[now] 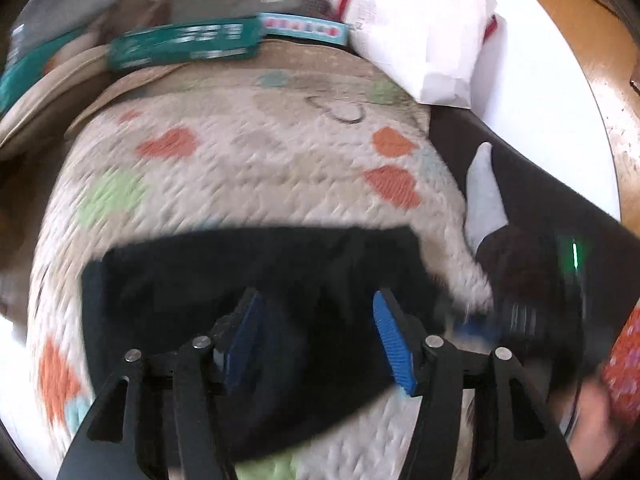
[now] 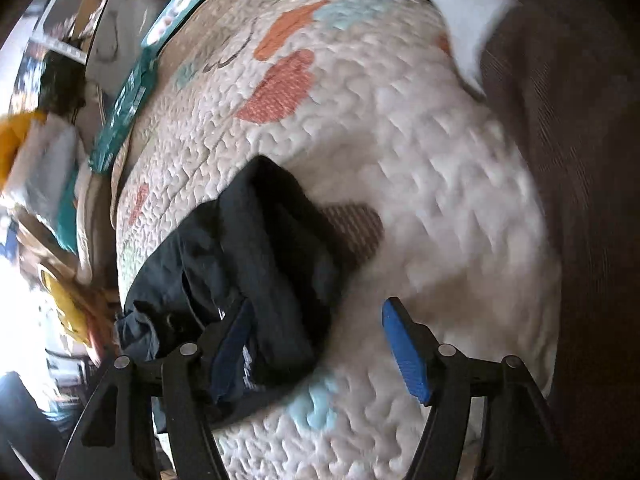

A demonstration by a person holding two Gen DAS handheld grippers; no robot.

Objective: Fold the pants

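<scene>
The black pants (image 1: 240, 272) lie as a folded dark block on a quilted white blanket (image 1: 248, 168). My left gripper (image 1: 316, 320) hovers over their near part, blue pads apart, cloth under and between the fingers but not pinched. In the right wrist view the pants (image 2: 256, 240) are a bunched dark bundle at the blanket's left side. My right gripper (image 2: 316, 328) stands open, its left finger (image 2: 232, 336) over the pants' edge and its right finger (image 2: 404, 348) over bare blanket. The right gripper's body shows blurred in the left wrist view (image 1: 540, 300), with a green light.
The blanket (image 2: 400, 140) has orange, green and blue patches. Teal packets (image 1: 180, 44) and a white bag (image 1: 416, 28) lie at its far edge. A pale grey sock (image 1: 484, 192) sits on dark fabric at the right. A hand (image 1: 592, 420) with a red patterned sleeve is at the lower right.
</scene>
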